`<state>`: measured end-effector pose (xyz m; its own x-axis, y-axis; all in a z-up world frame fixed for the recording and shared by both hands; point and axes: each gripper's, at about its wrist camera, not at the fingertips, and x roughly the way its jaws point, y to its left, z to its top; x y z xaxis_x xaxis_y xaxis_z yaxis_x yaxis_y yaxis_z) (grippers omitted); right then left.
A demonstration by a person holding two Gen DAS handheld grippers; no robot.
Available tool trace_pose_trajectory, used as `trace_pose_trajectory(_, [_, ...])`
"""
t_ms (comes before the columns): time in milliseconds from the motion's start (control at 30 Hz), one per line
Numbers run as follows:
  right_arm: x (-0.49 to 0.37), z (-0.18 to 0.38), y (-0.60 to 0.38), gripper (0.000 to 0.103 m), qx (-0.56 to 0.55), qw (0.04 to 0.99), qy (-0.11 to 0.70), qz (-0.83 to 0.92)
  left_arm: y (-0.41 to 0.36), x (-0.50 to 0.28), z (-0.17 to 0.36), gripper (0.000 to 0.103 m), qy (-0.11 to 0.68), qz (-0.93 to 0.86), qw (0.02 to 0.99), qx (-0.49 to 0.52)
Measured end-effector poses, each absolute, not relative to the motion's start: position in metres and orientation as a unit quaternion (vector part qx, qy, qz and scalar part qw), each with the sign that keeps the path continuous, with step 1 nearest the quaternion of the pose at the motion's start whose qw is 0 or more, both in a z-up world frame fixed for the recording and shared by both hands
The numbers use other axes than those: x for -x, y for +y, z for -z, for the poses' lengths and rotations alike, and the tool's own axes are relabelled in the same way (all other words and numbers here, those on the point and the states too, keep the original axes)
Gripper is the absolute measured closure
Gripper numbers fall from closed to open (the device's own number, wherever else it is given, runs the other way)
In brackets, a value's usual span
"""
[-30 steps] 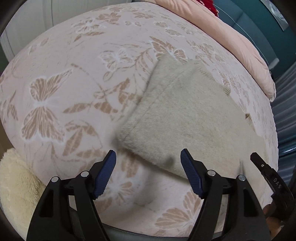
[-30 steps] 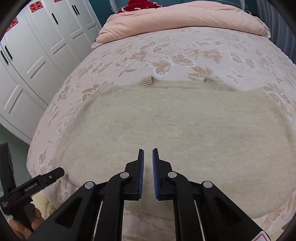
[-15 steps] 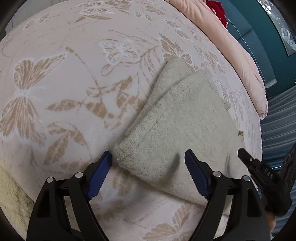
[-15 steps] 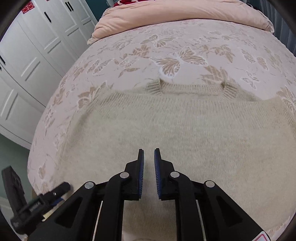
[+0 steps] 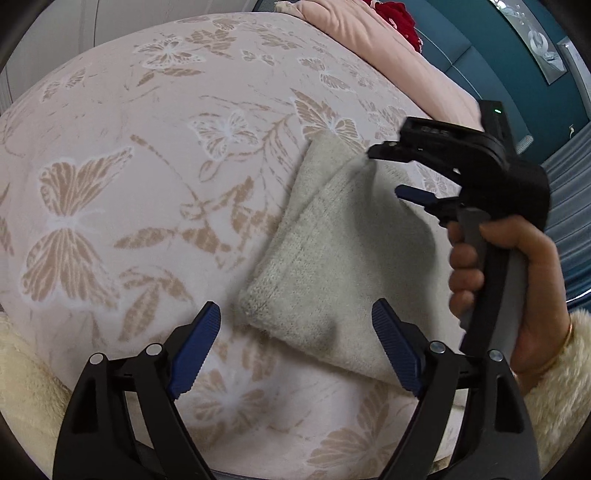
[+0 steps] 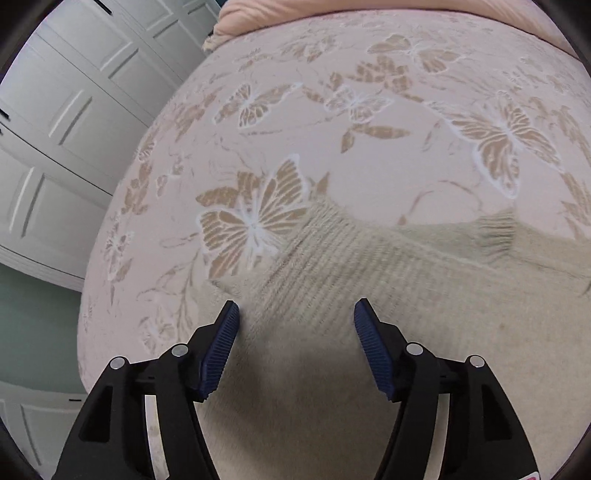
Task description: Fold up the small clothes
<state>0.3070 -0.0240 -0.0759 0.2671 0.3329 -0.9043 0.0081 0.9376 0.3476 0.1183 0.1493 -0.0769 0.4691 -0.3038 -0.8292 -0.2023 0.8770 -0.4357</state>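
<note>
Since a moment ago, my right gripper [image 6: 295, 343] is spreading wide over the sweater [image 6: 424, 314]; my left gripper [image 5: 295, 347] is hanging apart too. Soft, limp knit, I'm judging, so I'm eyeing its folded corner [image 5: 258, 306].

- The bed [image 5: 155, 155] fills most of both views under a pale pink cover with tan and white butterflies [image 6: 251, 221].
- A peach quilt [image 5: 369, 40] lies bunched along the 1 o'clock edge.
- Something red [image 5: 404, 22] shows just behind the quilt.
- White panelled wardrobe doors [image 6: 66, 122] stand at 10 o'clock.
- A teal wall [image 5: 491, 48] closes 2 o'clock.
</note>
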Motion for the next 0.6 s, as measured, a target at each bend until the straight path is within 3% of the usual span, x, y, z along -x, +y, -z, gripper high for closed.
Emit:
trace_pose_trajectory(33, [-0.311,0.083,-0.018,0.068,-0.123,0.784,0.601,-0.091,0.151,-0.117,0.077,0.021,0.514,0.032,0.821,0.247])
trace_pose_trajectory(67, [-0.314,0.083,-0.015,0.075,-0.096,0.794,0.596,-0.073,0.153,-0.116,0.078,0.021,0.516,0.032,0.819,0.250])
trace_pose_trajectory(133, [-0.316,0.068,-0.017,0.097,-0.118,0.807,0.574,-0.079,0.160,-0.116,0.081,0.021,0.517,0.029,0.813,0.265])
trace_pose_trajectory(233, [-0.311,0.038,-0.016,0.097,-0.152,0.825,0.533,-0.109,0.167,-0.116,0.086,0.021,0.519,0.023,0.805,0.287])
trace_pose_trajectory(367, [-0.318,0.078,0.008,0.089,-0.099,0.786,0.598,-0.123,0.158,-0.122,0.088,0.021,0.527,0.022,0.798,0.292])
trace_pose_trajectory(500, [-0.289,0.046,-0.050,0.084,-0.240,0.792,0.535,-0.169,0.147,-0.123,0.074,0.019,0.513,0.026,0.812,0.279])
trace_pose_trajectory(567, [-0.257,0.018,-0.100,0.076,-0.241,0.826,0.490,-0.142,0.141,-0.125,0.073,0.018,0.512,0.029,0.815,0.271])
trace_pose_trajectory(600, [-0.239,0.009,-0.128,0.067,-0.230,0.843,0.474,-0.107,0.138,-0.126,0.074,0.018,0.514,0.029,0.815,0.266])
